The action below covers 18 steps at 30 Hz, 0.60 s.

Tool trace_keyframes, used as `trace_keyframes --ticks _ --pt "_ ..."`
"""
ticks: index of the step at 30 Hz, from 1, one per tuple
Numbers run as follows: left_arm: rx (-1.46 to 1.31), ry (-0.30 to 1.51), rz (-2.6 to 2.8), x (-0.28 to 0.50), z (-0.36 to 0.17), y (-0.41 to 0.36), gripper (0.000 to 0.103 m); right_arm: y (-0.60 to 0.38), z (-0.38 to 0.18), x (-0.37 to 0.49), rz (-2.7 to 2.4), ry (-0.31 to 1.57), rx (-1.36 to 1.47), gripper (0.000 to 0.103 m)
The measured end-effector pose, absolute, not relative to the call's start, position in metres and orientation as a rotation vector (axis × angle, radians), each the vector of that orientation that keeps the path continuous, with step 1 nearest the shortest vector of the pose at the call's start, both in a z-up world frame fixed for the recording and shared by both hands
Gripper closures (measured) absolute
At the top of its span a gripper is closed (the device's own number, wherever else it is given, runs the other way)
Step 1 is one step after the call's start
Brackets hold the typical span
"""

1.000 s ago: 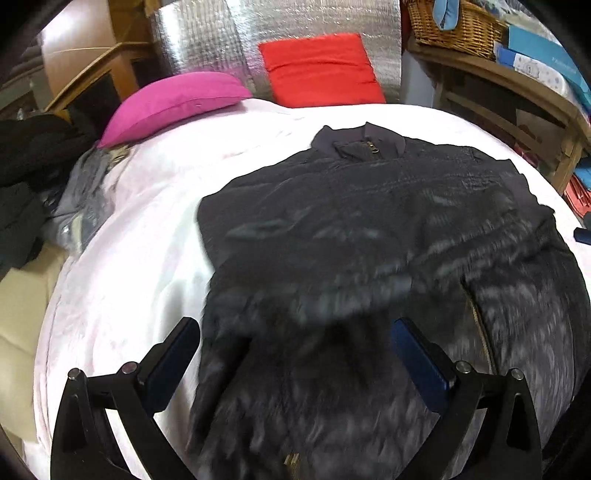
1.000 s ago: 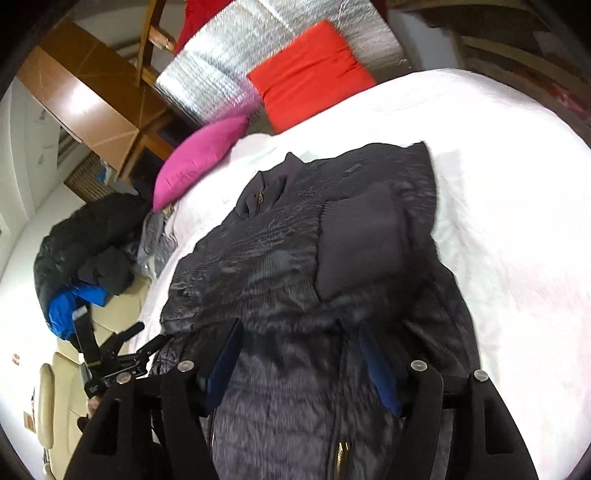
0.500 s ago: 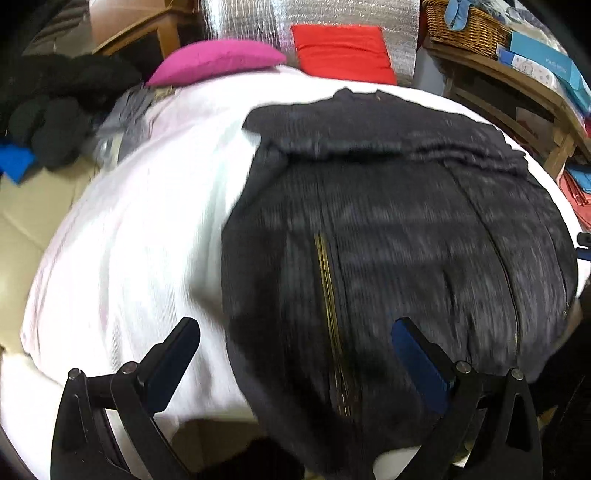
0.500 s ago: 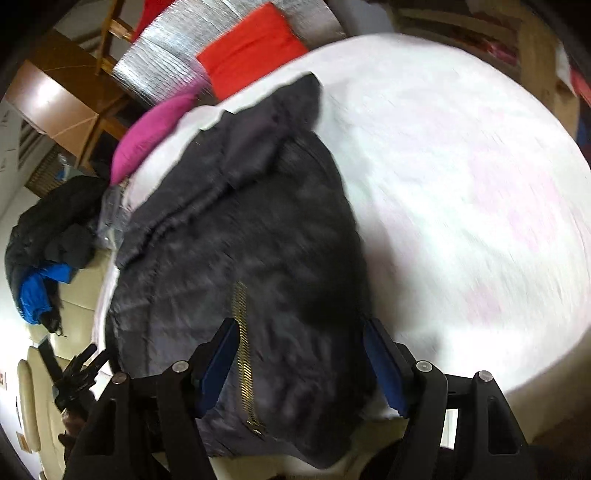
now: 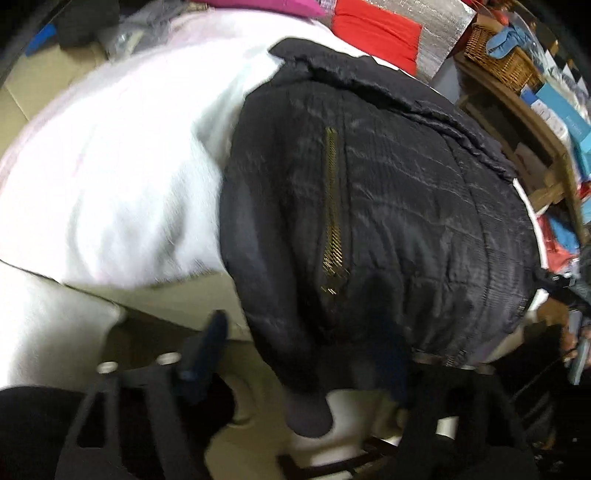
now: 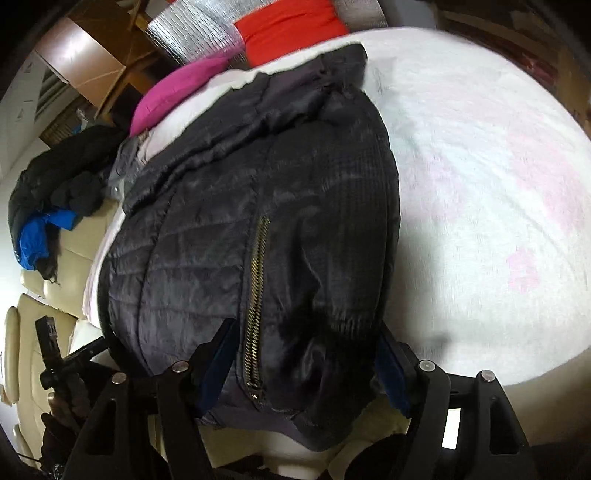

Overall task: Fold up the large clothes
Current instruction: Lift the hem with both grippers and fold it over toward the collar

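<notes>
Currently I am watching a black quilted jacket [image 5: 388, 206] lying folded on the white blanket [image 5: 110, 177] that is covering the bed, with its near end hanging over the front edge toward both tools. A brass zipper [image 5: 332, 218] is running lengthwise down the top layer; in the right wrist view the same zipper [image 6: 256, 295] is ending close to the lower hem.

Left gripper [image 5: 310, 354]: the jaws are standing wide apart. The left blue pad [image 5: 207, 343] is showing clear of the fabric, over the pale bed side. The other pad is sitting behind the hanging jacket hem, so I cannot tell whether it is touching cloth. I am seeing nothing pinched between them.

Right gripper [image 6: 303, 365]: the jaws are also spread wide, with the jacket's hanging end bulging into the gap between the two blue pads [image 6: 218, 362]. Both pads are lying right against the fabric sides, yet I cannot tell whether they are actually pressing on it; the frame is motion-blurred.

Beyond the jacket, a pink pillow [image 6: 177, 88] and a red cushion [image 6: 291, 26] are resting at the head of the bed, against a silver foil sheet [image 6: 192, 33]. A heap of dark and blue clothes [image 6: 48, 206] is sitting off the bed's left side. A wicker basket [image 5: 498, 55] is standing on a wooden shelf at right.
</notes>
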<state>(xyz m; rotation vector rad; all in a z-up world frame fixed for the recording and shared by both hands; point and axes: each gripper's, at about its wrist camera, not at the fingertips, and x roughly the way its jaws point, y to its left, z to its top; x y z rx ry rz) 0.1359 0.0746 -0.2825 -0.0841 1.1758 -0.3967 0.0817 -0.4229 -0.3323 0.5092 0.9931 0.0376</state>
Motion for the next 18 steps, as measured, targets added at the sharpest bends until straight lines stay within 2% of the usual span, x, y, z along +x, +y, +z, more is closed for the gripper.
trace_keyframes --ticks 5,7,8,13,17,18 --pt "-0.083 1.259 -0.416 0.133 -0.298 0.064 0.031 -0.431 -0.347 0.074 0.01 1.091 0.558 0.029" --pt "-0.123 1.301 -0.425 0.135 -0.307 0.065 0.022 -0.435 -0.359 0.064 -0.008 1.134 0.611 0.029" --pt "-0.146 1.33 -0.431 0.134 -0.312 0.066 0.02 -0.437 -0.364 0.06 -0.017 1.144 0.624 0.029" --pt "-0.143 1.438 -0.434 0.133 -0.335 0.061 0.019 -0.43 -0.381 0.056 0.034 1.204 0.645 0.027" --pt "-0.103 1.401 -0.481 0.128 -0.333 0.048 0.02 -0.416 -0.4 0.064 0.015 1.278 0.586 0.027" --pt "-0.086 1.389 -0.486 0.126 -0.333 0.044 0.023 -0.414 -0.402 0.066 0.015 1.289 0.582 0.027"
